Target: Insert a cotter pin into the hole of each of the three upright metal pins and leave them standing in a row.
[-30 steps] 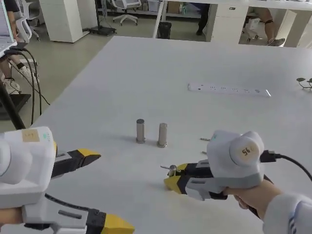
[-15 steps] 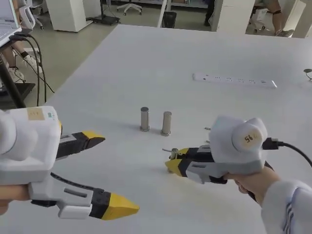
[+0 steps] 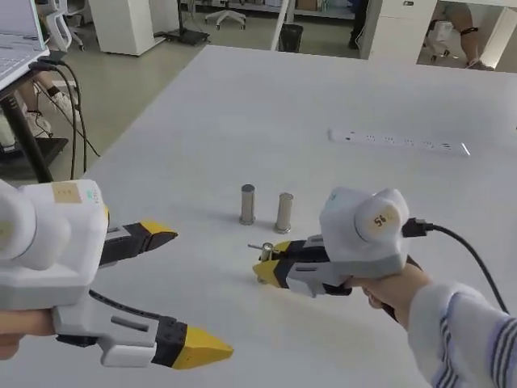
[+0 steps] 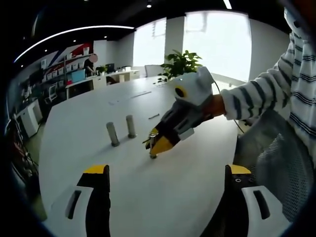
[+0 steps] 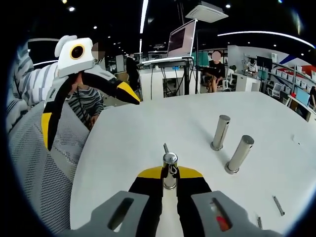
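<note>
Tools | right tool (image 3: 269, 265) clenched on third pin (image 3: 266, 251), shifted leftward near two standing pins (image 3: 247, 204) | left tool (image 3: 202, 293) released

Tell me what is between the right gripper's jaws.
The right gripper is shut on a metal pin, with a thin cotter pin sticking out near its top. The jaws cover the pin's lower part.

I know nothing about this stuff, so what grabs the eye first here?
Yellow-tipped right tongs clamp a metal pin upright on the white table. Just beyond, a second pin and a third pin stand side by side. The left tongs hang wide open nearby.
</note>
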`<state>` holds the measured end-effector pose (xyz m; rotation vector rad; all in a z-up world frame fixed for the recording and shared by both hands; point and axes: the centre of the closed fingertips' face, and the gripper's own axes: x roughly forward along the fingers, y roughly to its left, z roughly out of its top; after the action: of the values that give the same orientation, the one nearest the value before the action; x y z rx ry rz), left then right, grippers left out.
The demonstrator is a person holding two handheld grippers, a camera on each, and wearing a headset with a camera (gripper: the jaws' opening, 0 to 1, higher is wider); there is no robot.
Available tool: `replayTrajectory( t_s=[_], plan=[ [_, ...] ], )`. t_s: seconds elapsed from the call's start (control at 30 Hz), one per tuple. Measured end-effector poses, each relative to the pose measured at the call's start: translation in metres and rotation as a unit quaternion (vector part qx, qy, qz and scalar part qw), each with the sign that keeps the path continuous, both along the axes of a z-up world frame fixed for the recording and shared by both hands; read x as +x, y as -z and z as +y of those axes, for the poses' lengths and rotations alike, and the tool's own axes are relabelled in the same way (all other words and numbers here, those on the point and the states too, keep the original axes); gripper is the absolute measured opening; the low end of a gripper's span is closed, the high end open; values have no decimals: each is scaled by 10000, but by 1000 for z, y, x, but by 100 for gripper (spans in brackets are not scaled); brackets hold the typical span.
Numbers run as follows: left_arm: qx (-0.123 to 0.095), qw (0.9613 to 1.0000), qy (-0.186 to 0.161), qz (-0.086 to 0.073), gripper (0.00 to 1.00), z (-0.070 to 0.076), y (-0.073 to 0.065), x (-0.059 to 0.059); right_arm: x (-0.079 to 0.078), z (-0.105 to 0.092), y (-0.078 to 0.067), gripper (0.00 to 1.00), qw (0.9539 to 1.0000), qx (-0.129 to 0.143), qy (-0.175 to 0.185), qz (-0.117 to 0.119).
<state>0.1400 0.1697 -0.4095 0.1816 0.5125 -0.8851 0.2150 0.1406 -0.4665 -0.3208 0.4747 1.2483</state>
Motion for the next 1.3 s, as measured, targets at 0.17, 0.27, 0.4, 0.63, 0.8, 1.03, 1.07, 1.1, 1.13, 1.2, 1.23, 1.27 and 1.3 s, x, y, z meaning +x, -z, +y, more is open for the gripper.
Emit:
replayTrajectory(
  t_s=[0.17, 0.27, 0.4, 0.63, 0.8, 1.03, 1.07, 1.1, 1.13, 1.2, 1.23, 1.27, 1.3],
  plan=[
    [-111, 9999, -20, 58, 97, 0, -1, -3, 3, 4, 2, 4, 10000, 39, -19, 22],
    [-59, 10000, -26, 53, 97, 1, 0, -3, 4, 6, 2, 4, 9999, 79, -75, 12],
    [-63, 9999, -54, 60, 97, 2, 1, -2, 5, 7, 2, 4, 9999, 96, -118, 13],
    [-87, 9999, -84, 73, 97, 2, 1, -2, 6, 9, 2, 4, 9999, 100, -120, 9],
    [-109, 9998, -133, 107, 96, 3, 2, -1, 6, 9, 2, 4, 9999, 117, -79, 32],
    [-143, 9997, -143, 122, 96, 2, 2, -1, 7, 9, 2, 4, 9999, 143, -41, 45],
    [-138, 9997, -146, 131, 96, 2, 2, -1, 7, 9, 2, 4, 9999, 153, -24, 63],
    [-111, 9997, -154, 125, 96, 3, 3, -1, 7, 9, 2, 4, 9998, 159, -18, 67],
    [-67, 9998, -150, 94, 96, 3, 3, 0, 7, 9, 2, 5, 9998, 169, -12, 70],
    [-58, 9998, -136, 96, 96, 3, 3, -1, 6, 9, 2, 5, 9998, 183, -21, 44],
    [-72, 9998, -128, 106, 96, 2, 3, -1, 6, 9, 3, 5, 9998, 198, -17, 40],
    [-71, 9998, -127, 101, 96, 2, 3, -1, 5, 10, 2, 6, 9998, 199, -32, 12],
    [-62, 9998, -130, 100, 96, 2, 4, -1, 5, 10, 2, 7, 9998, 192, -44, -4]
  ],
)
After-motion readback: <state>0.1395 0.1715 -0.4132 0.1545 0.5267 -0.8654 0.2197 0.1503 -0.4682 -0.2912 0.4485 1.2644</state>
